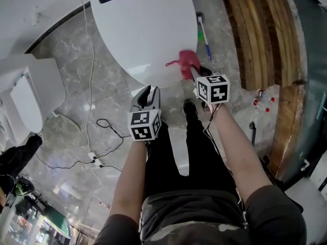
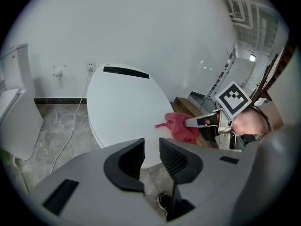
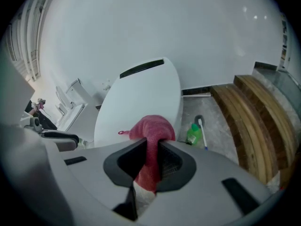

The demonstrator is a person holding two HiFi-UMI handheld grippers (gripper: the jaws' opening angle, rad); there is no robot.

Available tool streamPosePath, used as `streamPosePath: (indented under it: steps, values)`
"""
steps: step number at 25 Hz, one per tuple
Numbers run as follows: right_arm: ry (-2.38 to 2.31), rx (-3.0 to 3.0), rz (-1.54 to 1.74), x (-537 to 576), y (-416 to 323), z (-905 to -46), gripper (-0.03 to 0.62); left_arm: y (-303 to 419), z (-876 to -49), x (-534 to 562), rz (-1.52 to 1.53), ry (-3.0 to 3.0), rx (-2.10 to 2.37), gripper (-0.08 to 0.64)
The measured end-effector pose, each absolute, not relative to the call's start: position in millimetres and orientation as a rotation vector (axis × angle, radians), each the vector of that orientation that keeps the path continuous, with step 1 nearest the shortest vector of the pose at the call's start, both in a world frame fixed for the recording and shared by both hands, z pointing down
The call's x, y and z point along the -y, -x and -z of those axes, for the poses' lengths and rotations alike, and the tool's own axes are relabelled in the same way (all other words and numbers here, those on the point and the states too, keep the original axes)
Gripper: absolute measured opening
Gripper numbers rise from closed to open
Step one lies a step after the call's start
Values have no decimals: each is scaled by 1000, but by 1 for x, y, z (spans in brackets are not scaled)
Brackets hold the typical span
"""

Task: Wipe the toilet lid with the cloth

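Two grippers hang over the near end of a closed white toilet lid (image 1: 143,29), which fills the upper centre of the head view. The right gripper (image 1: 196,74) sits just right of centre with its fingers clamped on a pink cloth (image 1: 188,59). In the right gripper view the cloth (image 3: 153,128) runs as a pinched strip down between the two dark pads (image 3: 170,161). It bunches out beyond the tips, with a small loop sticking out to the left of the bunch. The bunch lies at the lid's near right edge, in the lower right part of the lid in the head view. Whether it presses on the surface cannot be told.

The left gripper (image 1: 148,93) is at lower centre, just below the lid's front rim. In the left gripper view its jaws stand a little apart with nothing between them, only the lid (image 2: 124,107) showing through the gap. The cloth (image 2: 181,126) is well to the right of those fingers (image 2: 173,157), held by the right gripper (image 2: 197,122).

A green bottle (image 3: 193,133) and a brush (image 3: 201,126) lie on the marble floor to the right of the toilet.
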State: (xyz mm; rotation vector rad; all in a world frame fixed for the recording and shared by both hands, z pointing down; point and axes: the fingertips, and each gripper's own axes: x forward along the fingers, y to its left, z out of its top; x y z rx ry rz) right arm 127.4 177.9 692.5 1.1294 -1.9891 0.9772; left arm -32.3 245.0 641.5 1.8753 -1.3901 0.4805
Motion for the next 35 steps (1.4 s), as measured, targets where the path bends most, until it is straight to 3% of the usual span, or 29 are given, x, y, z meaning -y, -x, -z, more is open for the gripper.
streamPosePath:
  steps: [9,22,35]
  values:
    - [-1059,2091,-955,-186,-174,-642,49,-28,-590,-245,-452,-1897,1466,112]
    - [-960,2308,-846,-204,-183,-517,49,-58,-469,-273,-272,-1890,1596,112]
    - [-1042,2438,-776,-247,-158,-403,49,-29,-378,-322,-176,-2042,1607,112]
